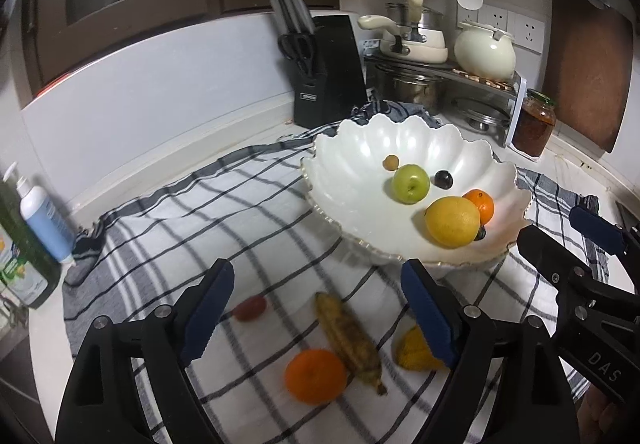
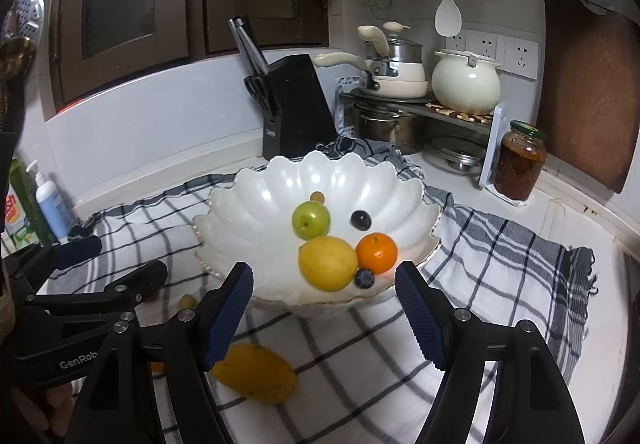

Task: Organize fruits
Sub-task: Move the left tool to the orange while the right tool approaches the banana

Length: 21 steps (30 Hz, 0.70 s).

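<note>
Both grippers empty w/ jaws apart: left gripper (image 1: 316, 318), right gripper (image 2: 324, 314). Scalloped bowl (image 1: 460, 148) holds lemon (image 1: 452, 222), green apple (image 1: 410, 183), etc. Next, prob: left grabs orange (image 1: 315, 376) or banana (image 1: 347, 340) off the checked cloth (image 1: 168, 228), near bowl.

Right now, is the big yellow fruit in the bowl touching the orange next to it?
Cannot tell. In the right wrist view the yellow fruit and orange meet edge to edge in the bowl, but overlap could hide a gap.

Checked cloth (image 1: 256, 204) on white counter (image 2: 580, 220)
</note>
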Motion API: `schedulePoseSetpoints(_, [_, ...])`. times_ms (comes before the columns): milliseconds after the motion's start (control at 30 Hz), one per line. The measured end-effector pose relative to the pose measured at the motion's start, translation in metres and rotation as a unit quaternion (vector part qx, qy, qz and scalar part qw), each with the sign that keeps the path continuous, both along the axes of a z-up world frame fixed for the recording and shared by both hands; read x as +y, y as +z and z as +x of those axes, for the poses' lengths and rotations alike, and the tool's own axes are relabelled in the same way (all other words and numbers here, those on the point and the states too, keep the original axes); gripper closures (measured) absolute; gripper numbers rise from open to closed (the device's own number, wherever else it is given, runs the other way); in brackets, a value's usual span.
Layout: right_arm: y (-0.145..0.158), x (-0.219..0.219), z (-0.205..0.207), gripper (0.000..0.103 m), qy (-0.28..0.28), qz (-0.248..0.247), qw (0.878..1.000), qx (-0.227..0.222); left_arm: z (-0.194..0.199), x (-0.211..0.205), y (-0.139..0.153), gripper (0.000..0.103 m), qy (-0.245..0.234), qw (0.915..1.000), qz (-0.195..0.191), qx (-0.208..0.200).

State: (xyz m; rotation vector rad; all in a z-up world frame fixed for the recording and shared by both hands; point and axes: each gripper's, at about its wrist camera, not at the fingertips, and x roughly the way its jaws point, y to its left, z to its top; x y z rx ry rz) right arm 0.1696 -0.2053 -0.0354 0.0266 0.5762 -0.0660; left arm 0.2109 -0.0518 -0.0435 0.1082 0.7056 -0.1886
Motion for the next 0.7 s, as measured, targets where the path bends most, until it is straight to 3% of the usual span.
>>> schedulePoseSetpoints(700, [-0.015,0.033,-0.034,0.029,0.008,0.002,1.0,0.015,-0.046,0.04,-0.016,0.014,0.013,0.9999,0.002,0.011])
